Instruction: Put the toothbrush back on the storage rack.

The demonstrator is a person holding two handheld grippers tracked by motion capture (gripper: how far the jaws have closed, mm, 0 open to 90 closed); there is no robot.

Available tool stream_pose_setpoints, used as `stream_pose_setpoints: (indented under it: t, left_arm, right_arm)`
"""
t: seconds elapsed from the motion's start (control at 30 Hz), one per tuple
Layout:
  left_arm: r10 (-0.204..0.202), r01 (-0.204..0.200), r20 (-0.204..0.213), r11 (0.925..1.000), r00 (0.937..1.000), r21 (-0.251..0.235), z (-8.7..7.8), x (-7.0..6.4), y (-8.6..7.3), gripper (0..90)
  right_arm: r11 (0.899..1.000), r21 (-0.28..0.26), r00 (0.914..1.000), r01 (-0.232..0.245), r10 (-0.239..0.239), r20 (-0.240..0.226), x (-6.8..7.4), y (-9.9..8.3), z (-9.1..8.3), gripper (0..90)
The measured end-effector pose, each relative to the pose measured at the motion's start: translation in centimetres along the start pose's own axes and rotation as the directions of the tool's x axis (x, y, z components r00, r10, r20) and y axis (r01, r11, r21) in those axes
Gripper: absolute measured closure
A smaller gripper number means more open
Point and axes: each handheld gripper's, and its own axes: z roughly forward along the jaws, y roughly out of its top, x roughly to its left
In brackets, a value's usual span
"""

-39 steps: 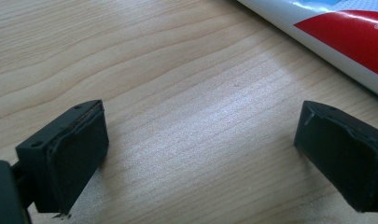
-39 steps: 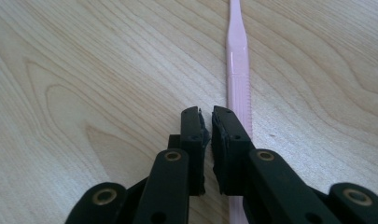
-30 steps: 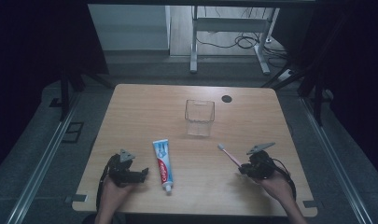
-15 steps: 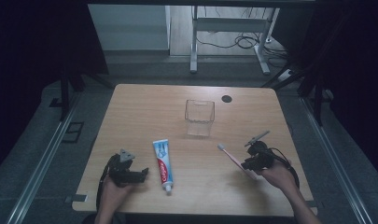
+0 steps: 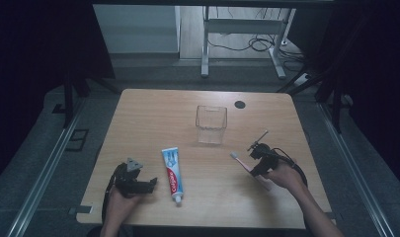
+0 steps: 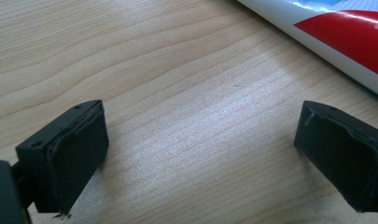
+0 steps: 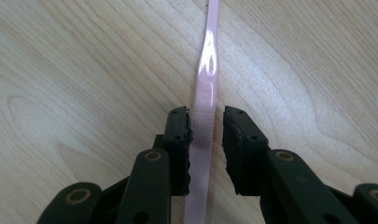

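Pale wood table (image 5: 153, 123): right gripper (image 7: 207, 140) straddles the pink toothbrush (image 7: 204, 93), jaws not quite clamped — the thin handle could slip. Left gripper (image 6: 200, 140) gapes wide.

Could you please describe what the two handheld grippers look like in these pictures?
Both are black. The left gripper carries a grey three-cornered plate on top and has blocky, square-ended jaw pads. The right gripper has slimmer ribbed pads on bolted arms, and a black cable loops behind it.
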Motion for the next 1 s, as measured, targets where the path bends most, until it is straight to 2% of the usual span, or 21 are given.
stream_pose_setpoints:
  t: [0.2,0.37,0.6,0.67,0.83,1.0]
  left_arm:
    - [0.0,0.0,0.0,1.0,1.0,0.0,0.0,0.0,0.0,3.1]
    - [0.0,0.0,0.0,1.0,1.0,0.0,0.0,0.0,0.0,3.1]
    - [0.0,0.0,0.0,1.0,1.0,0.0,0.0,0.0,0.0,3.1]
    - [0.0,0.0,0.0,1.0,1.0,0.0,0.0,0.0,0.0,3.1]
    - [0.0,0.0,0.0,1.0,1.0,0.0,0.0,0.0,0.0,3.1]
    - [0.0,0.0,0.0,1.0,1.0,0.0,0.0,0.0,0.0,3.1]
  right_arm:
    - [0.999,0.047,0.9996,0.026,-0.026,0.01,0.0,1.3,0.7,71.3]
    - [0.997,0.08,0.9996,0.021,-0.023,0.016,0.0,2.0,1.1,73.0]
    - [0.995,0.099,0.9995,0.029,-0.03,0.009,-0.2,2.4,1.5,74.4]
    - [0.994,0.109,0.9999,0.01,-0.011,0.011,-0.2,2.6,1.5,77.1]
    - [0.992,0.125,0.9999,0.003,-0.005,0.016,-0.2,2.6,1.5,78.0]
    - [0.994,0.107,0.9996,0.001,-0.005,0.029,-0.3,2.5,1.1,78.1]
